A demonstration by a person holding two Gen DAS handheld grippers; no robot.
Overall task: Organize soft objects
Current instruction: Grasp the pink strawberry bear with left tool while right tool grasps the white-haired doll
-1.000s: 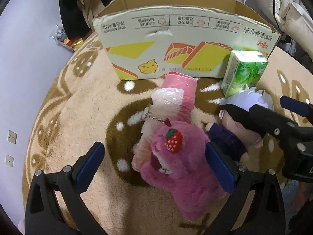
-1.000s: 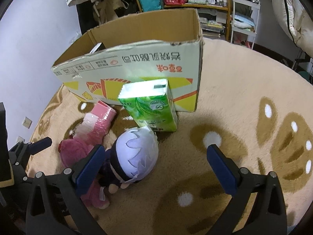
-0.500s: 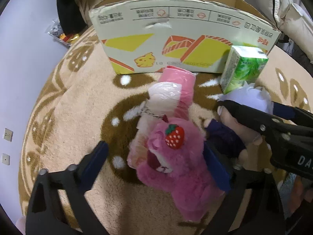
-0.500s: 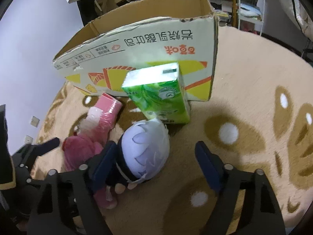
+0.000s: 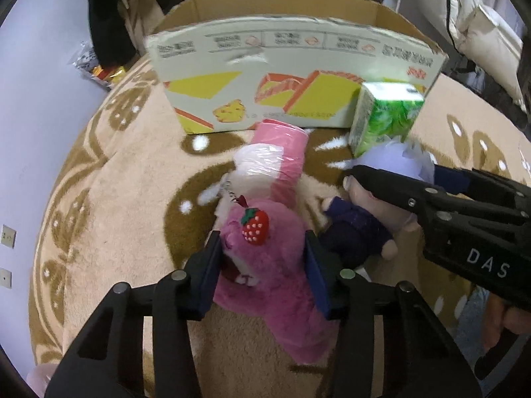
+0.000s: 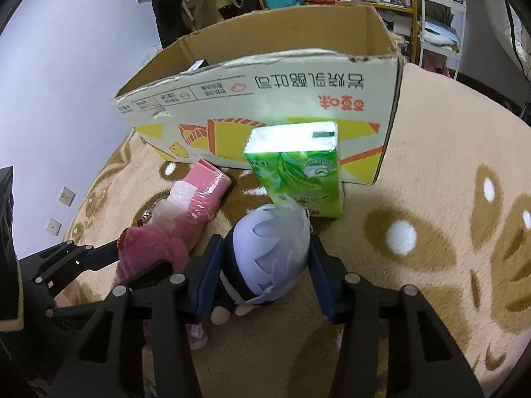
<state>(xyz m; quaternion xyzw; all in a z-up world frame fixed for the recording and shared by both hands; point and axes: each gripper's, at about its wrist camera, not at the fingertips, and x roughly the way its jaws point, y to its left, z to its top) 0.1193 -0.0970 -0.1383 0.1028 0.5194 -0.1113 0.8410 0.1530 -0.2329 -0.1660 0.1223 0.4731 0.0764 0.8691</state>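
Note:
A pink plush bear [image 5: 265, 258] with a strawberry charm lies on the rug. My left gripper [image 5: 262, 265] is closing on it, and both blue pads press its sides. Beside it lies a doll with pale lavender hair [image 6: 268, 252] and a dark outfit. My right gripper [image 6: 265, 273] is closing around the doll's head, with the pads against both sides. A pink plastic-wrapped roll [image 5: 278, 156] lies just beyond the bear. A green tissue pack [image 6: 298, 172] stands behind the doll. The open cardboard box [image 6: 265, 99] stands behind them all.
A round beige and brown rug [image 6: 415, 265] covers the floor, with bare pile to the right of the doll. A pale wall [image 5: 39, 99] runs along the left. Clothes, shelves and a white rack crowd the room behind the box.
Both grippers' jaws came in from wide apart onto the toys, the left onto the pink bear, the right onto the doll's head. The hands stayed almost where they were.

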